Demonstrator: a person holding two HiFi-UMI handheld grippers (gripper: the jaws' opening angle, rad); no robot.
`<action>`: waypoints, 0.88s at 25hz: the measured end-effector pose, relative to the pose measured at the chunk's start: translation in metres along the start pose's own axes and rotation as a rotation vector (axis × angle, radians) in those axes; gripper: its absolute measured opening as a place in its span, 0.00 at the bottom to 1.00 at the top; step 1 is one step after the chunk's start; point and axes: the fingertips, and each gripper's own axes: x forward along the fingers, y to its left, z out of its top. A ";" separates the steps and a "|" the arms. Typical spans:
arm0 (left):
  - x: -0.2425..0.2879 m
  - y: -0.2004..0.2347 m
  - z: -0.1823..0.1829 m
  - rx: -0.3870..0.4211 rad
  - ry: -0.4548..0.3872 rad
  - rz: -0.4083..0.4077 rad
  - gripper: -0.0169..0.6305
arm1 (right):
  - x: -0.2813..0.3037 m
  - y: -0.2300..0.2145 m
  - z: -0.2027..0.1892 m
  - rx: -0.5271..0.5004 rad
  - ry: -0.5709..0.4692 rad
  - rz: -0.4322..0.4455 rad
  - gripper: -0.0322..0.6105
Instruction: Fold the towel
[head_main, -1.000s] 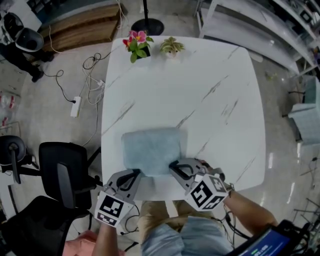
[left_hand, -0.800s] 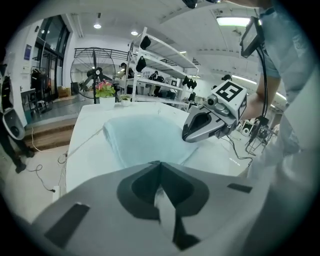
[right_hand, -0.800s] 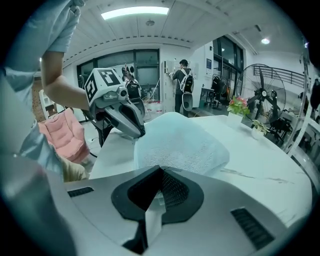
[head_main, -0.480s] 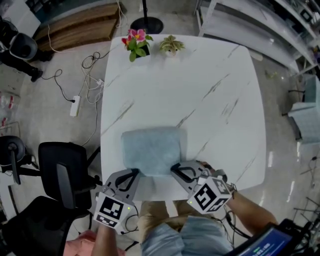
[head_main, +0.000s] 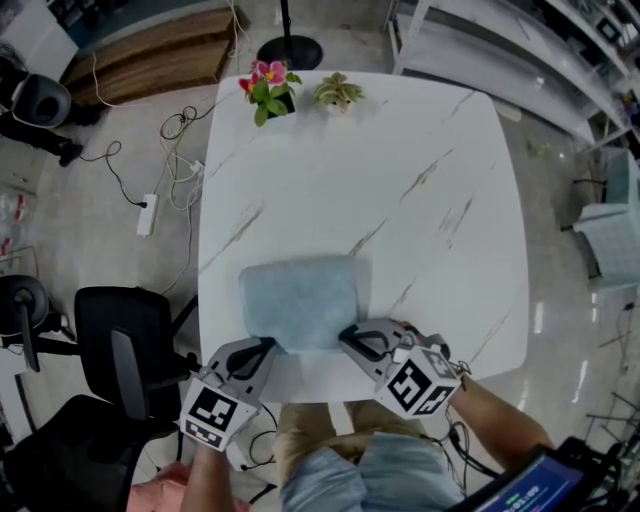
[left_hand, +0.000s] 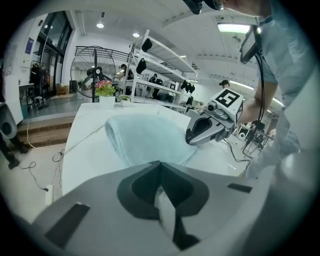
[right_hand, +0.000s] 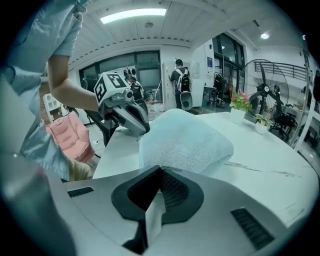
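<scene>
- Head view: the towel (head_main: 300, 300) lies as a thick folded pad on the white table (head_main: 420, 160), close to my edge. My left gripper (head_main: 265, 347) is clenched at its near-left corner and my right gripper (head_main: 350, 338) is clenched at its near-right corner. I judge the main danger to be the short strip of table between the towel and me: any pull toward my body could drag the pad over the edge. The flower pot (head_main: 265, 90) and the small plant (head_main: 337, 92) stand well apart at the far edge, so I don't expect to hit them.
- Left gripper view: my jaws are pressed together, with their tips at the towel's near hem. I cannot see any cloth pinched between them. If I lift like this, the gripper may come up empty. It could also catch only the top layer, and then the stack would peel open instead of folding over.
- Right gripper view: these jaws are also closed tight, with their tip meeting the fluffy near edge, and again I see no fabric clearly held. If one side bites and the other slips, the corners would rise unevenly. The fold would then land skewed, with its edges out of line.
</scene>
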 end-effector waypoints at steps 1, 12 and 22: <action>0.000 0.000 0.000 0.003 0.002 -0.001 0.04 | 0.000 0.000 -0.001 0.000 0.003 0.002 0.08; -0.017 0.006 -0.007 0.042 0.010 0.094 0.04 | -0.016 -0.001 -0.004 0.132 -0.033 -0.022 0.08; -0.124 -0.015 0.103 -0.014 -0.313 0.406 0.04 | -0.140 -0.048 0.066 0.218 -0.291 -0.357 0.08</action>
